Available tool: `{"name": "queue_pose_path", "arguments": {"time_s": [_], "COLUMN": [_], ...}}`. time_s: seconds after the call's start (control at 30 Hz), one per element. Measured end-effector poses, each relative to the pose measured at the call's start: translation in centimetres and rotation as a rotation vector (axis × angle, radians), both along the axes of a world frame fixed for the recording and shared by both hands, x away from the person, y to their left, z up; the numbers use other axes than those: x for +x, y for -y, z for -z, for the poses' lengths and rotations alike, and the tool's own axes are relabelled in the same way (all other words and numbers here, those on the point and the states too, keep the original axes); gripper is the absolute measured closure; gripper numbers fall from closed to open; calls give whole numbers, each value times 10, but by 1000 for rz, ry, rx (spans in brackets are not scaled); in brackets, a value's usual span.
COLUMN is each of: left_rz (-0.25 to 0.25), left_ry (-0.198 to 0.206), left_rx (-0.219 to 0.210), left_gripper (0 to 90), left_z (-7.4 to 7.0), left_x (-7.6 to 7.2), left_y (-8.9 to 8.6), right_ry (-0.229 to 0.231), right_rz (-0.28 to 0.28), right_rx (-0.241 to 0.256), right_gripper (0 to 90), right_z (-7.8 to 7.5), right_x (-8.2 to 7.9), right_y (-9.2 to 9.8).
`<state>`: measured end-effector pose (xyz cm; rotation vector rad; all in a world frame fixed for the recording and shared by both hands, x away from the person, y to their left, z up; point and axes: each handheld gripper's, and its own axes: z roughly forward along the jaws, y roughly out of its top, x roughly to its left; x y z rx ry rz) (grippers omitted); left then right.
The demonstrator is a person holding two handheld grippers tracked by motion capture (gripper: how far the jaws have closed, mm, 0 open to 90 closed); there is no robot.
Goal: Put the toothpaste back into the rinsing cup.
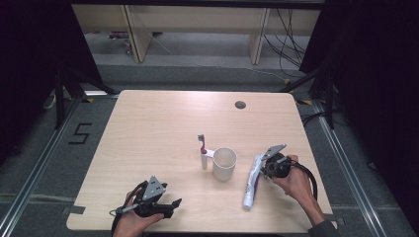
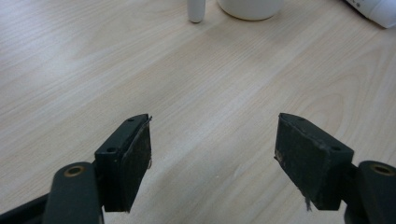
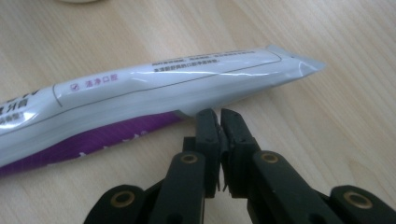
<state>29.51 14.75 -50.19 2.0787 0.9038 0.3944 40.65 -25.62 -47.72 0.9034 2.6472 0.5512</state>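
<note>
White-and-purple toothpaste tube (image 1: 253, 180) lies flat on the wooden table (image 1: 163, 118), near the right edge, cap end toward the near side, crimped end pointing far. Right gripper (image 3: 219, 114) sits just beside the tube's thin crimped half, jaws pressed together, tips touching or nearly touching the tube's edge; nothing looks caught between them, though whether a sliver of film is pinched I cannot tell. Risk, as I judge it: closed jaws will only shove the tube, sliding it left toward the white cup (image 1: 224, 163) and the toothbrush (image 1: 202, 150) standing upright just left of the cup, which looks easy to topple. A grab at the flat crimp may also slip off the glossy film, or squeeze paste toward the cap. Jaws need to part before going over the tube body. Right hand (image 1: 294, 180) comes in from the near right, wrist angled inward, gripper pointing left at the tube. Left gripper (image 2: 212, 140) rests low near the table's near-left corner, jaws spread wide with bare wood between them, aimed toward the cup and toothbrush, well apart from both. Left hand (image 1: 136, 222) wraps it from below.
</note>
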Motion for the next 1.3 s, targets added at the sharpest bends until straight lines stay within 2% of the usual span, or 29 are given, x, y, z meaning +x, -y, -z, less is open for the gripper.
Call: {"name": "queue_pose_path", "arguments": {"time_s": [0.1,0.13,0.17,0.23,0.43,0.57,0.63,0.8,0.83,0.87,0.9,0.93,0.97,1.0,1.03,1.13,1.17,1.2,1.23,1.27,1.3], "left_rz": [5,2,1,5,14,7,7,6,12,11,8,11,6,13,12,13,13,13,11,9,10], "left_ry": [2,0,1,2,0,6,7,8,13,13,12,9,6,7,9,9,9,12,13,12,13], "left_rx": [1,2,6,-3,13,10,7,3,31,25,16,18,5,15,17,8,11,12,11,11,14], "left_gripper": [267,267,267,267,267,267,267,267,267,267,267,267,267,267,267,267,267,267,267,268,267], "left_z": [0,0,0,0,-1,-2,-2,-2,-3,-2,-2,-2,-2,-2,-2,-1,-2,-2,-2,-2,-2], "left_x": [1,1,0,0,0,0,0,0,1,1,1,0,-1,0,0,-1,-1,-1,0,0,-1], "left_y": [0,0,0,0,0,0,-1,0,-2,-1,0,0,1,0,1,1,1,2,2,2,2], "right_ry": [-1,-17,-4,-12,-14,-10,6,12,0,16,0,-3,-16,-10,-26,-21,-29,-22,-45,-51,-48], "right_rz": [5,16,-5,7,17,51,65,160,182,195,195,197,226,227,247,224,240,204,224,215,209], "right_rx": [-7,0,-7,-5,-1,35,49,115,141,170,173,181,206,208,223,220,231,210,219,230,208], "right_gripper": [856,855,853,847,837,820,756,463,434,403,365,340,324,312,300,287,285,281,271,260,252], "right_z": [1,1,2,2,2,-2,-5,-12,-14,-13,-16,-16,-17,-18,-18,-16,-16,-16,-17,-16,-16], "right_x": [3,4,6,7,9,6,4,-3,-6,-7,-9,-10,-12,-13,-17,-19,-20,-20,-22,-22,-23], "right_y": [-4,-6,-6,-8,-11,-8,-5,-5,-6,-6,-6,-6,-8,-9,-12,-17,-20,-20,-23,-25,-26]}}
